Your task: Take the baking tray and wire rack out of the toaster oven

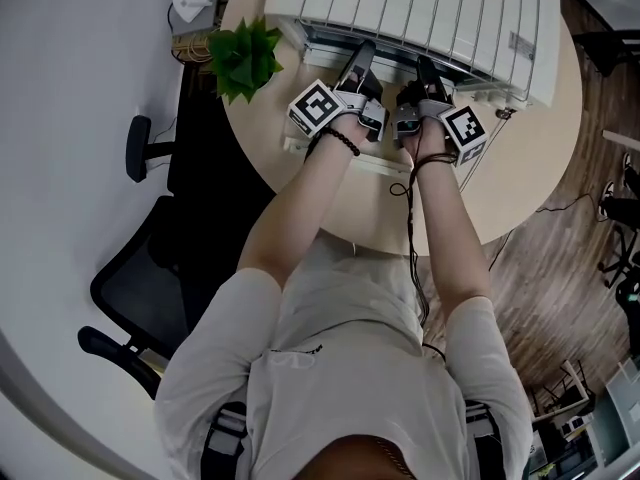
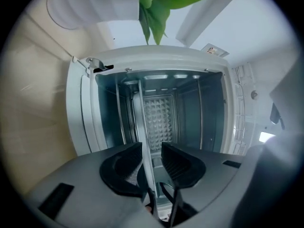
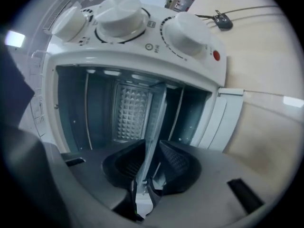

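Note:
The white toaster oven (image 1: 420,18) stands on the round table with its door down. In both gripper views, which are rolled sideways, the baking tray (image 2: 145,122) (image 3: 156,113) shows edge-on as a thin metal plate running into the cavity. My left gripper (image 2: 152,148) (image 1: 362,63) is at the oven mouth, open, with the tray's front edge between its jaws and a gap on one side. My right gripper (image 3: 152,146) (image 1: 425,73) straddles the same edge further along, open too. I cannot make out the wire rack apart from the tray.
The open door (image 2: 78,113) (image 3: 228,113) hangs below the oven mouth. Control knobs (image 3: 118,15) sit beside the cavity. A potted plant (image 1: 243,56) stands on the table (image 1: 520,168) left of the oven. A cable (image 3: 223,20) lies beyond it, and an office chair (image 1: 150,268) is on the left.

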`<state>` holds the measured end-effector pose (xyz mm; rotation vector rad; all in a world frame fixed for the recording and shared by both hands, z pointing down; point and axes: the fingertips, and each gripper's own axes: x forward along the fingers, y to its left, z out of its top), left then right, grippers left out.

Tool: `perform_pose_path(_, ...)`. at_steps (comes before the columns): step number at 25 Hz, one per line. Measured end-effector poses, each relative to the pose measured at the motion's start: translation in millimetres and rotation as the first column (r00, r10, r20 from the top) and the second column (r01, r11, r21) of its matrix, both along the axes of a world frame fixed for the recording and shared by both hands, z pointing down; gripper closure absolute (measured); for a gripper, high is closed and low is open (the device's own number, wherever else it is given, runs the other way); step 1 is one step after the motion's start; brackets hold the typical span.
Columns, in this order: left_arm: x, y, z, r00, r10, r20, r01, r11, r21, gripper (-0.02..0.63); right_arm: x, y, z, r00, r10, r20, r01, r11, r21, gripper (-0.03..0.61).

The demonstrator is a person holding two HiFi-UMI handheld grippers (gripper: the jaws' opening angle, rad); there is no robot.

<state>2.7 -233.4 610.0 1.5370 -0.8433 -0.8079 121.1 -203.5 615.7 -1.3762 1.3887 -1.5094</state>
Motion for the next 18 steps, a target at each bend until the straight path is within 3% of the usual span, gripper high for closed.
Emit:
perform_pose_path(8,5,-19,4,1.0,-0.016,-0.018,0.017,1.0,0.002,0.486,7,-22,1,0.999,0.034,-0.005,-0.034,0.999,0.028,0.483)
perform_pose_path(12,4,-27,11,0.999,-0.035,-0.037,0.034,0.999,-0.029,0.541,8,-25,6,0.999,0.041,0.0,-0.041,0.999,0.02,0.509)
perform_pose_path(18,4,-26,9,0.997,-0.035,-0.062,0.034,0.999,-0.027,0.575,9,-25,7,0.999,0.047,0.007,-0.047,0.998,0.029,0.526)
